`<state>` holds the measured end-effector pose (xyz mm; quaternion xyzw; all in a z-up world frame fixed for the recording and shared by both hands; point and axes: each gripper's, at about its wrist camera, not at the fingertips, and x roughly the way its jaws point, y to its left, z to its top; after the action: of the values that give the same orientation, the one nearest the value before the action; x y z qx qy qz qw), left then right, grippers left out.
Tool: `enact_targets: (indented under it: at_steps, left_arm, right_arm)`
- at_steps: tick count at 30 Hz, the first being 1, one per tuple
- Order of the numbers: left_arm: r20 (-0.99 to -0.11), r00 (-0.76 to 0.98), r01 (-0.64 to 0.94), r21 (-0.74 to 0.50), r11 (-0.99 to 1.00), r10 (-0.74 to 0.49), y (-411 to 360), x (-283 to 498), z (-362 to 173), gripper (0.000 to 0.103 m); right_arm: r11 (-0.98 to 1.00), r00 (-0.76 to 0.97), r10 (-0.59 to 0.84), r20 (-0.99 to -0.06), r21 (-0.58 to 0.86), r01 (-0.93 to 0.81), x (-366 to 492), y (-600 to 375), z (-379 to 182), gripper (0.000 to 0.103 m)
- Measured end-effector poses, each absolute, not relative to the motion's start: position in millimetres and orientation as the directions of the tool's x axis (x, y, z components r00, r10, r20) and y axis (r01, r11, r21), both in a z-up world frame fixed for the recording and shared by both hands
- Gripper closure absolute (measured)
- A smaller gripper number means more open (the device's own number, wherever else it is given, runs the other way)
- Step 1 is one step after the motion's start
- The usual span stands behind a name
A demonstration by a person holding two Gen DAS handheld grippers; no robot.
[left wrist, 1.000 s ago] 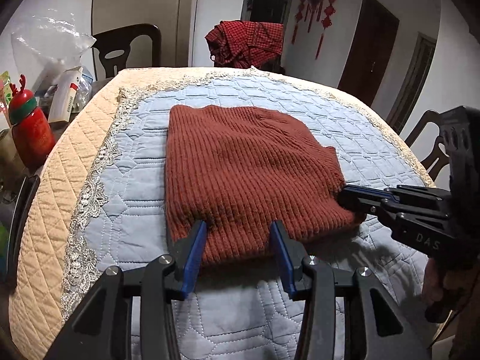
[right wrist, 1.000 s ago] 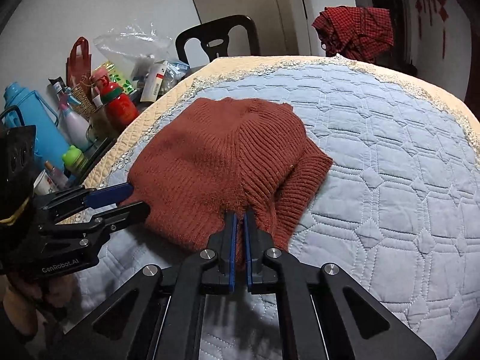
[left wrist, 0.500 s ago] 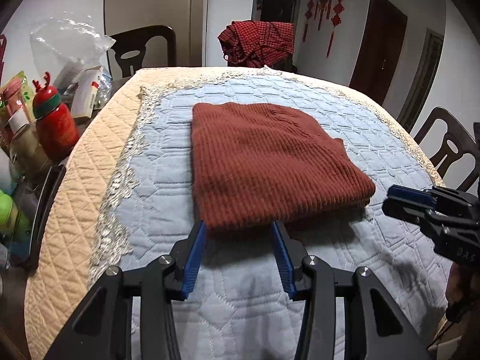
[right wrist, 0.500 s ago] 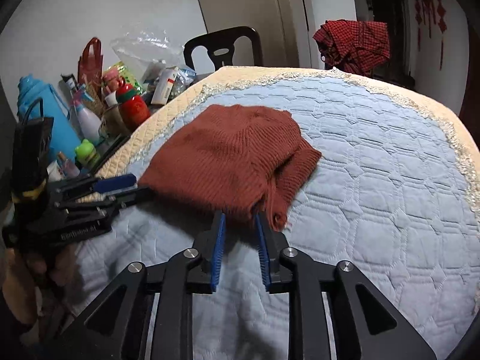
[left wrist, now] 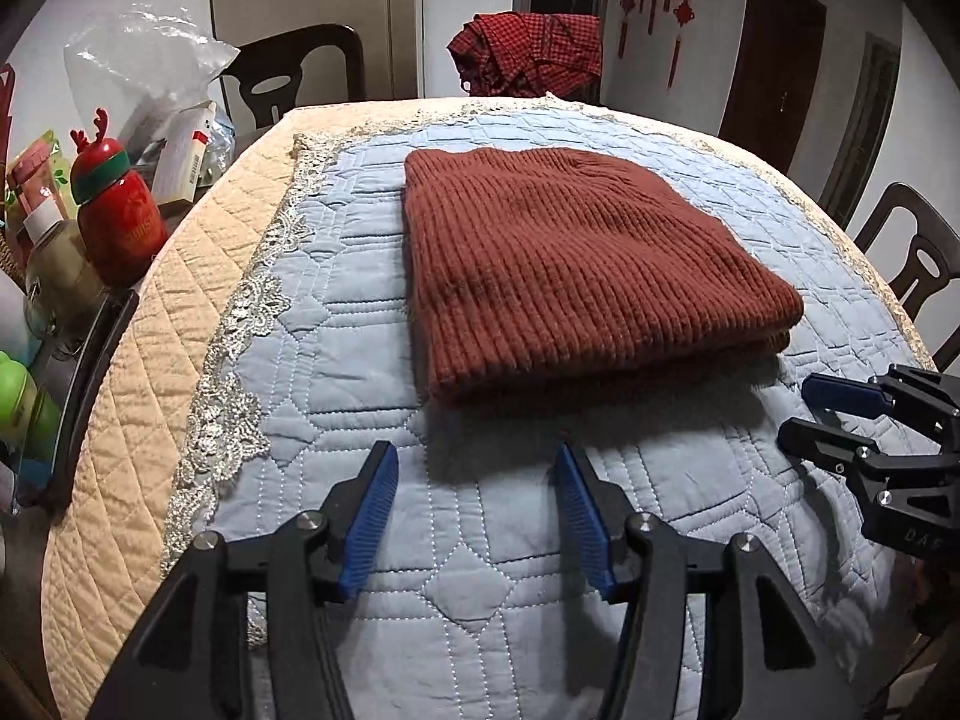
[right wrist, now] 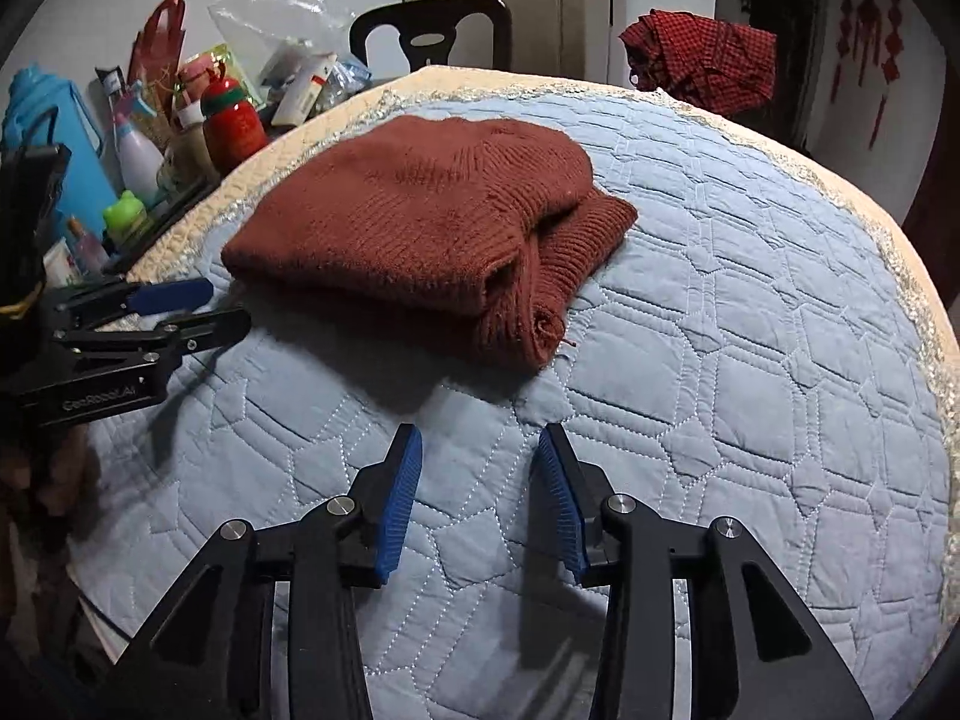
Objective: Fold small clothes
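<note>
Closest to the left wrist camera, the left gripper (left wrist: 474, 498) hangs over bare blue quilt (left wrist: 372, 312) with its jaws spread wide and nothing between them; they've just been opening. The rust-brown knit sweater (left wrist: 570, 270) sits folded a little way ahead of those fingertips, not touching them, lying flat in a neat stack on the quilt.

Same deal on the other side: the right gripper (right wrist: 480, 483) is also parted with only quilt showing in the gap, jaws just been opening too. From the right wrist view the sweater (right wrist: 420, 228) lies ahead and slightly left of its tips, clear of them, with a ribbed edge and a loose thread sticking out at the near corner.

Each gripper shows up in the other's camera: the right one (left wrist: 807, 414) at the right edge, cut off by the frame, and the left one (right wrist: 204, 306) at the left edge, just short of the sweater's near-left corner. A hand under it is dark and blurry.

Further back, a red bottle with a green band (left wrist: 117, 216) stands in clutter beside the table. A red checked cloth (left wrist: 531, 51) is draped over a chair at the far side. What the clutter actually holds is mostly hard to tell.
</note>
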<state>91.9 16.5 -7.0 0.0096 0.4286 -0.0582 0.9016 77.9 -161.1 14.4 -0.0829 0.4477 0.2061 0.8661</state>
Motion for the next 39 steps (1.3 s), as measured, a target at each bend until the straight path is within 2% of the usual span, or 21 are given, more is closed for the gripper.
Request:
enact_targets:
  at_steps: [13,39]
  left_arm:
    - [-0.773,0.625,0.136,-0.030,0.990,-0.109,13.2,91.5,-9.5,0.031]
    - [-0.774,0.625,0.133,-0.023,0.991,-0.101,12.8,92.5,-10.4,0.027]
  right_arm:
    - [0.900,0.533,0.253,-0.808,-0.006,-0.435,72.6,-155.7,11.0,0.057]
    - [0.900,0.526,0.268,-0.807,0.015,-0.435,73.4,-156.7,11.5,0.055]
